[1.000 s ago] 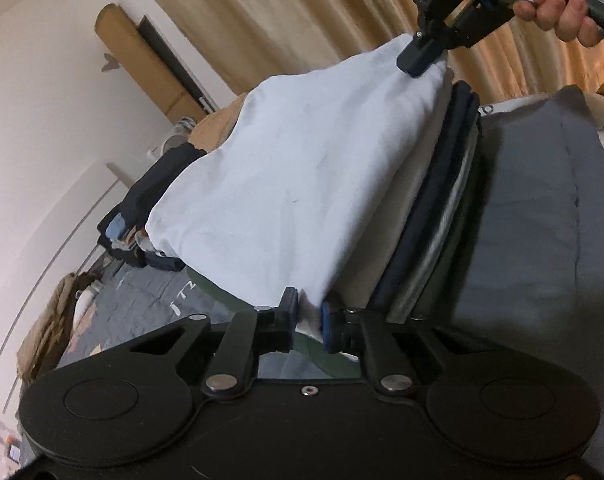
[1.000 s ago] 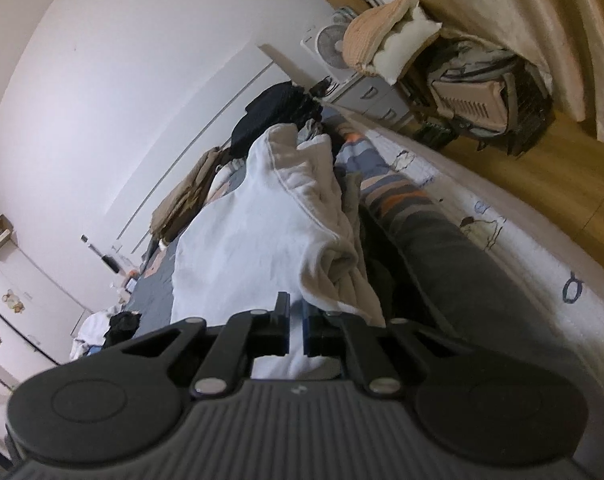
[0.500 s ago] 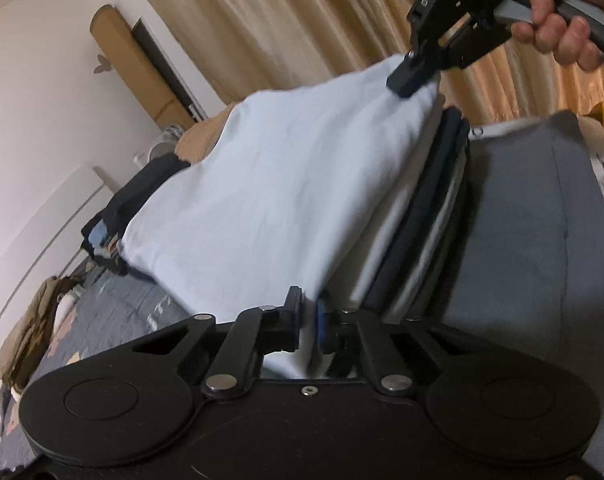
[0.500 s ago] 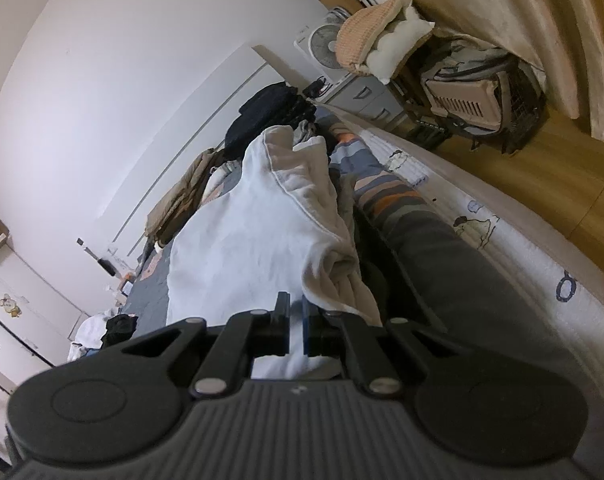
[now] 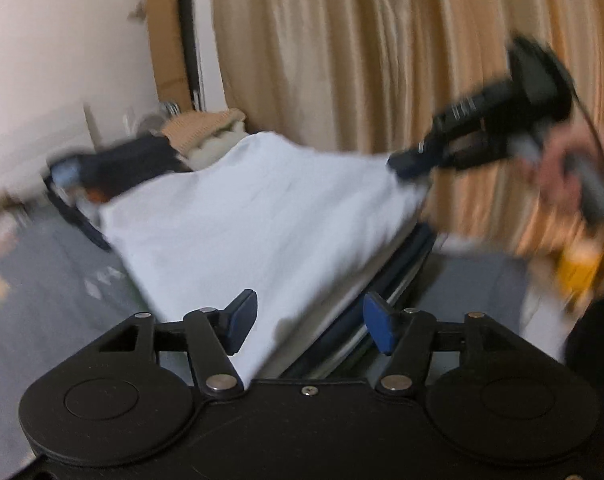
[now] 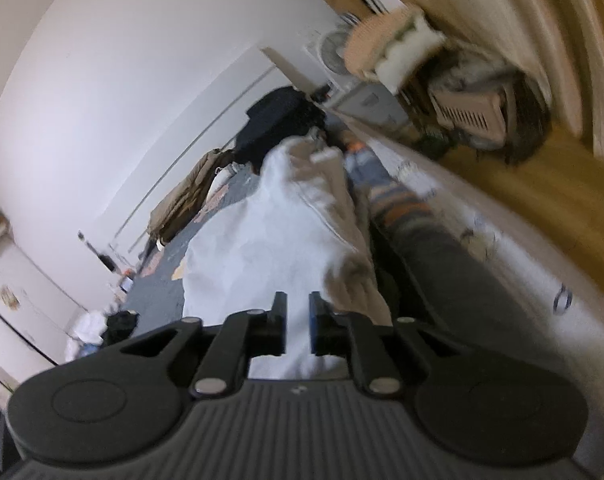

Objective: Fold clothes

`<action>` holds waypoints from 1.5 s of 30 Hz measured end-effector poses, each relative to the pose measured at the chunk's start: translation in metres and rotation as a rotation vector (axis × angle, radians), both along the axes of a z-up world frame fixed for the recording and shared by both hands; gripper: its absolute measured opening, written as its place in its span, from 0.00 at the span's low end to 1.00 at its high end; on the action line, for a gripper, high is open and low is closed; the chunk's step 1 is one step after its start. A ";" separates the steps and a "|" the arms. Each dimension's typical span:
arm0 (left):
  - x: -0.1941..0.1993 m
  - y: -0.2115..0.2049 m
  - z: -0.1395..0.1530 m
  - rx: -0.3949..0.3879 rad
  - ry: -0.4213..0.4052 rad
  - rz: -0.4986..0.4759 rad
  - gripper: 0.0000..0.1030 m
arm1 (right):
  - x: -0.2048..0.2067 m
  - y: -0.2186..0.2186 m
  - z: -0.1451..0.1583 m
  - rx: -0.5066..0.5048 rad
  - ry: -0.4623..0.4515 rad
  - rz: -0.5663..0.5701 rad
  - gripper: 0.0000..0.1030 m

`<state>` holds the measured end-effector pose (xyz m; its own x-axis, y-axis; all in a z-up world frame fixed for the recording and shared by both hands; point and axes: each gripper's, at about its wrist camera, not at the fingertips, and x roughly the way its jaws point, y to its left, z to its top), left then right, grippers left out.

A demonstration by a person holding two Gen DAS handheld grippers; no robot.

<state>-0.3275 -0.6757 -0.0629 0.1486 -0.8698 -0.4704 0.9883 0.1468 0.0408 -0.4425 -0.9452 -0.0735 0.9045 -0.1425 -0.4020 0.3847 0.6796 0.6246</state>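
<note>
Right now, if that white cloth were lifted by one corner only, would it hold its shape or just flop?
Probably flop: the white garment drapes softly over the pile beneath and bunches into folds in the right wrist view. It likely weighs little, since the right gripper holds up one corner alone. The left gripper, jaws apart, has none of it.

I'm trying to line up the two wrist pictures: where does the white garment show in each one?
Left wrist view: the white garment spreads across the middle, from between the open left gripper up to the right gripper at its far corner.
Right wrist view: it runs up the centre from the right gripper, whose fingers sit close on either side of it.
Shared landmark: the tan and cream bundle by the curtain.
</note>
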 end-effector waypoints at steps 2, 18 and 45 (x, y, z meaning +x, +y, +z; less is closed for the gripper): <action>0.013 -0.012 0.002 -0.017 0.154 -0.016 0.57 | 0.002 0.004 0.009 -0.025 -0.019 0.011 0.36; 0.065 -0.019 -0.054 -0.067 0.803 -0.057 0.56 | 0.010 -0.013 -0.020 0.026 -0.010 0.035 0.43; 0.056 -0.014 -0.010 0.091 0.599 0.158 1.00 | 0.013 0.029 0.027 -0.153 0.176 0.005 0.62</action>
